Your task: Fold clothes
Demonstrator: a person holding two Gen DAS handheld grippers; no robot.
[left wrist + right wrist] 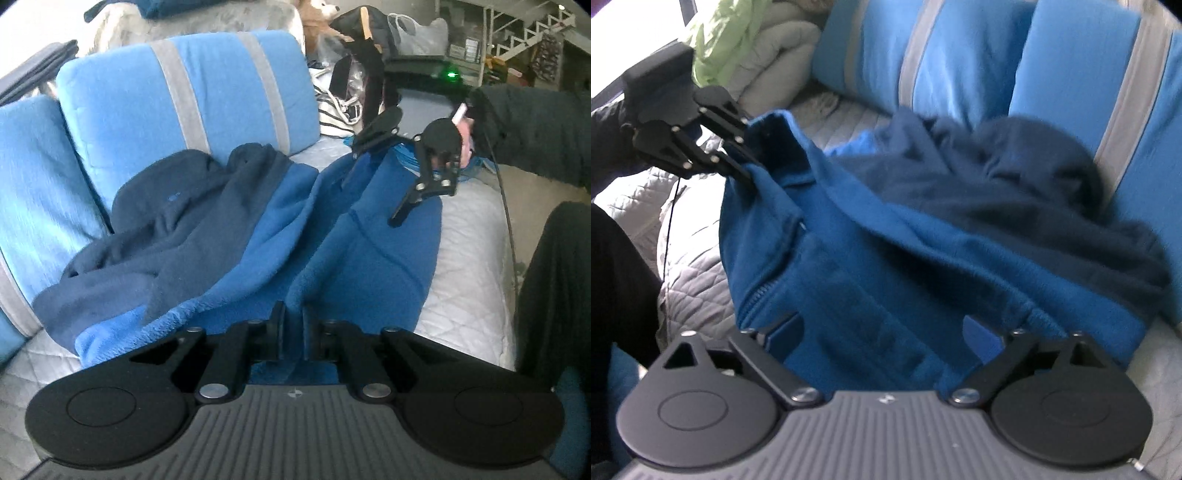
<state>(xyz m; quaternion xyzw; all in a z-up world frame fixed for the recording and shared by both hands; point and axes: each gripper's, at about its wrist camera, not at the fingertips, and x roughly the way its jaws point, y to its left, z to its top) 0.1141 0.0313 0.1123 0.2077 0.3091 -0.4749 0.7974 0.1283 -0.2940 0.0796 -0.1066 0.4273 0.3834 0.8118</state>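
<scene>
A fleece jacket (343,258), bright blue with a navy upper part (166,206), lies crumpled on a quilted grey cover (469,258). My left gripper (293,332) is shut on the jacket's near edge, a fold of blue fleece pinched between its fingers. From the right wrist view, the left gripper (751,147) holds up the jacket (886,240) at a zip-side edge. My right gripper (375,184) stands open, one finger on each side of a raised blue fold. In its own view the right gripper (886,332) has its jaws wide apart, with fleece lying between them and hiding the fingertips.
Blue cushions with grey stripes (184,85) (960,55) stand behind the jacket. A person's dark sleeve (535,129) and leg (554,295) are at the right. A striped bag (336,114), a teddy bear (317,14) and a pale green cloth (720,37) lie farther back.
</scene>
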